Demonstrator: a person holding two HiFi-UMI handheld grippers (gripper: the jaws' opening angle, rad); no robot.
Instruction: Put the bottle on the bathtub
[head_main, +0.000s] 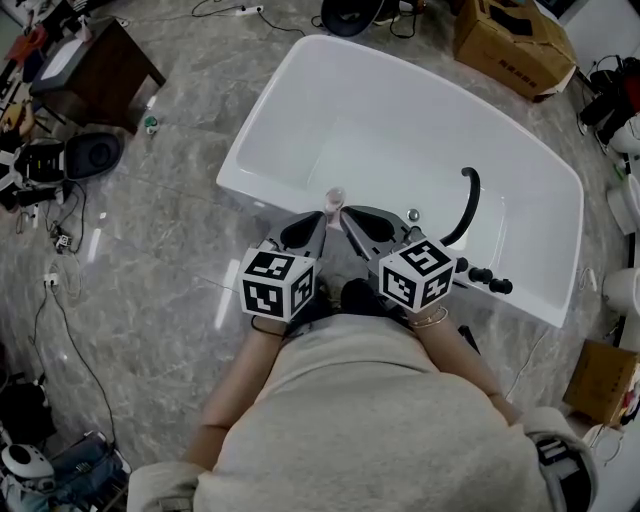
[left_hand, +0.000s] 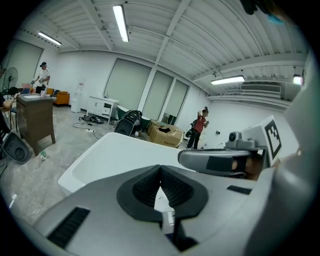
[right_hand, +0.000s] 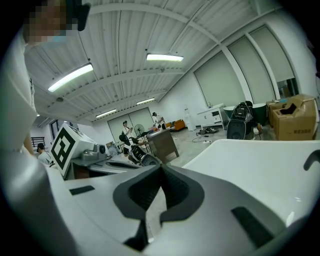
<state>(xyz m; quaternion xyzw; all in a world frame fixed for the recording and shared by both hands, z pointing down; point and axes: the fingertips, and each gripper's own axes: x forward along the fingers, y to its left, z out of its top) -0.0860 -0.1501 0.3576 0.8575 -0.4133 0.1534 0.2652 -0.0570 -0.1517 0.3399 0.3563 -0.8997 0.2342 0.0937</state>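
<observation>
A small clear bottle (head_main: 335, 198) stands upright on the near rim of the white bathtub (head_main: 300, 110). It sits just beyond the tips of both grippers and does not show in either gripper view. My left gripper (head_main: 322, 214) is at its left, jaws pressed together with nothing between them (left_hand: 160, 168). My right gripper (head_main: 343, 212) is at its right, also shut and empty (right_hand: 161, 168). The two grippers lie side by side and angle in toward each other. Whether either tip touches the bottle cannot be told.
A black curved hose (head_main: 466, 205) and black tap knobs (head_main: 485, 277) sit on the tub's near right rim. A brown cabinet (head_main: 95, 70), a black round object (head_main: 92, 155) and cables lie on the floor at left. Cardboard boxes (head_main: 513, 42) stand beyond the tub.
</observation>
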